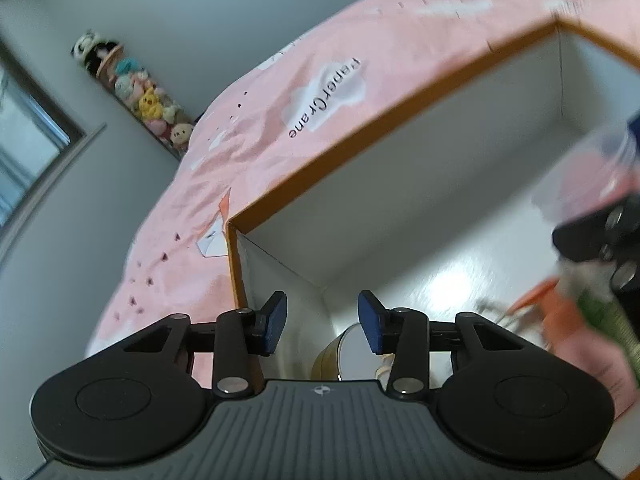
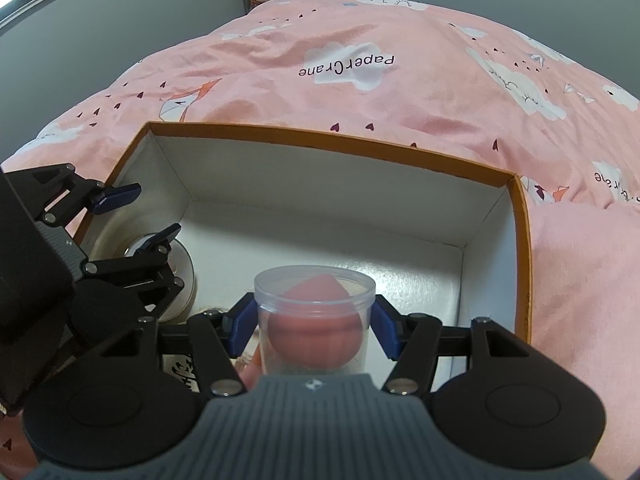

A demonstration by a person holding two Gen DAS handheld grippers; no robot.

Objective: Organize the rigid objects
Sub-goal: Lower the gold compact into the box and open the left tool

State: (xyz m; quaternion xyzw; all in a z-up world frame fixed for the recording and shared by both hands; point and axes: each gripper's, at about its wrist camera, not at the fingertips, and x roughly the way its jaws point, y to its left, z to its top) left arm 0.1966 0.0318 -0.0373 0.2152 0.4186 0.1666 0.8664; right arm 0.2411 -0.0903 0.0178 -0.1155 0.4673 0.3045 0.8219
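Right gripper (image 2: 314,330): jaws clamped on a clear plastic cup (image 2: 315,322), one blue pad (image 2: 241,326) pressed against each side. The cup stands upright between the pads and contains a pink egg-shaped sponge (image 2: 314,334). Cup and gripper are held over the near part of an open box (image 2: 328,138) with an orange rim and white inner walls.

Left gripper (image 1: 322,322): jaws apart, nothing between the blue pads (image 1: 276,322). It is poised over the left end of the same box (image 1: 360,128), above a roll of tape (image 1: 334,354) that lies on the box floor. In the right wrist view this gripper (image 2: 138,216) appears at the left, its open fingers just above the roll (image 2: 186,268).

Surroundings: the box rests on a pink bedcover (image 2: 360,68) printed with white clouds and the words "Paper Crane". Stuffed toys (image 1: 148,100) are stacked against the grey wall beyond the bed.
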